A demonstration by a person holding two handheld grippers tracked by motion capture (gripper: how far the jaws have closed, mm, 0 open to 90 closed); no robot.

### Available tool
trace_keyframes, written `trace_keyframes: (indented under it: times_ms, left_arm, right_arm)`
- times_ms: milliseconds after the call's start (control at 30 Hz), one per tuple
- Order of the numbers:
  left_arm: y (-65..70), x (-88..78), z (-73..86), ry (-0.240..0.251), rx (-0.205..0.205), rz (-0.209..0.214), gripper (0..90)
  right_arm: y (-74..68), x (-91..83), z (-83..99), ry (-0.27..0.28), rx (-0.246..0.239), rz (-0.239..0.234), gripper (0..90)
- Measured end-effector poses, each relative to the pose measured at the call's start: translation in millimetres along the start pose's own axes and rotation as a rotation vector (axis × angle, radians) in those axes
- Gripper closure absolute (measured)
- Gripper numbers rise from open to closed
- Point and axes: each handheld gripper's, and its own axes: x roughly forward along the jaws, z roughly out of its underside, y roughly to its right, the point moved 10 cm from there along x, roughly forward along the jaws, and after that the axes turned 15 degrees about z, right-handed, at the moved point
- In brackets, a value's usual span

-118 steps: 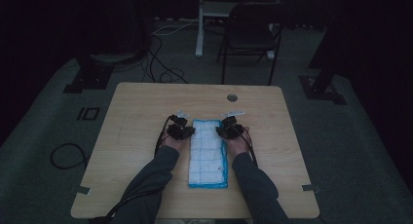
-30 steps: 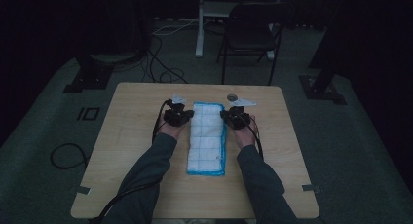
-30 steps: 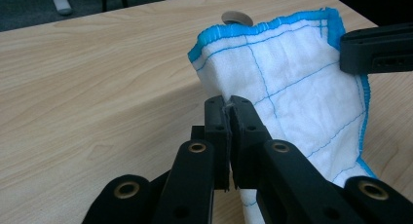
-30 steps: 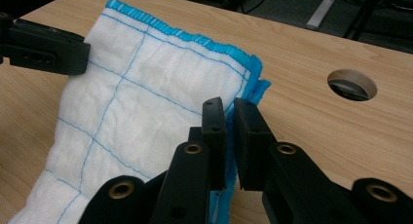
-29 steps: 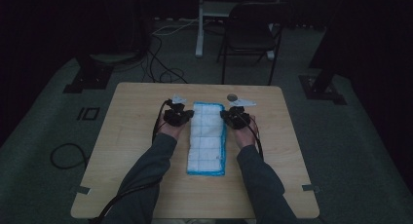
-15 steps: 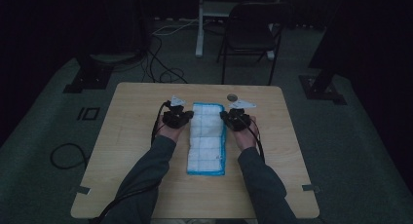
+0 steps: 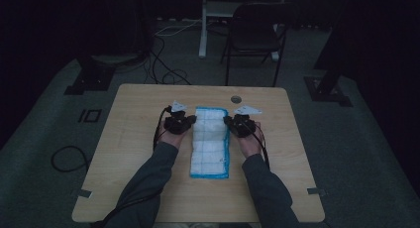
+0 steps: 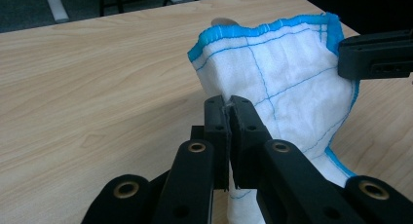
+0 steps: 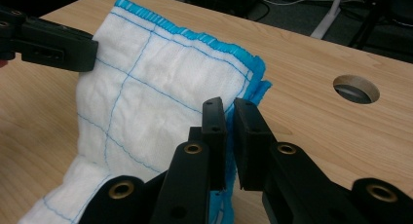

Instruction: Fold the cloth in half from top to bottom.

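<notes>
A white cloth with a blue grid and blue border lies lengthwise on the middle of the wooden table. My left gripper pinches its left edge near the far end. My right gripper pinches the right edge opposite. In the left gripper view the jaws of the left gripper are shut on the cloth, whose far end stands raised off the table. In the right gripper view the right gripper is shut on the blue hem of the cloth, with the left gripper holding the other side.
A round cable hole sits in the table just beyond the cloth, also seen as the hole close to my right gripper. A dark chair and floor cables lie past the far edge.
Since 3.9 s ago both hands and the cloth have shifted toward the far edge of the table. Over the last second the hands have barely moved.
</notes>
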Motion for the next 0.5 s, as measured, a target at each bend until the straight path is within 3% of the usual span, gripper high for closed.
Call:
trace_keyframes:
  times_ms: [500]
  left_arm:
    - [7.7,-5.6,10.7,0.023,-0.015,0.010,87.2]
  right_arm:
    - [-6.1,-12.5,8.2,0.015,-0.007,-0.017,84.5]
